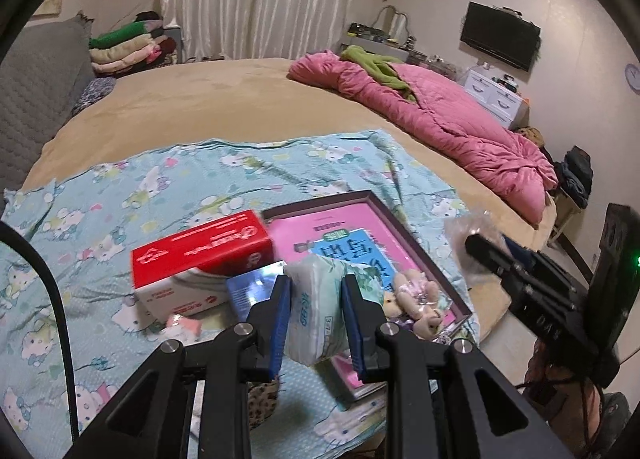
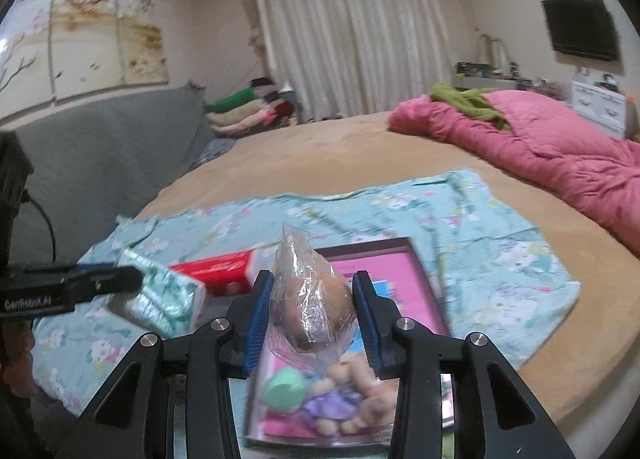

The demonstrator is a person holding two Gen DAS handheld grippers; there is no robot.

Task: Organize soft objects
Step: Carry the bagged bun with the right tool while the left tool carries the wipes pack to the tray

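the left hand-held gripper (image 1: pixel 316 299) pinches a soft tissue pack (image 1: pixel 320 311) above the tray (image 1: pixel 424 247) on the bed. the right hand-held gripper (image 2: pixel 312 299) pinches a bagged brown ball (image 2: pixel 312 299) over that tray; both look light and squashy, best gripped mid-body, though the plastic may slip.

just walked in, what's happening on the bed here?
A person is sorting soft items on a bed with a handheld gripper in each hand. The left gripper is closed on a soft tissue pack, held above the cartoon-print sheet. The right gripper is closed on a clear plastic bag with something round and brown inside. Below them, a shallow tray holds a pink book and a small plush doll; a red and white box lies beside it.
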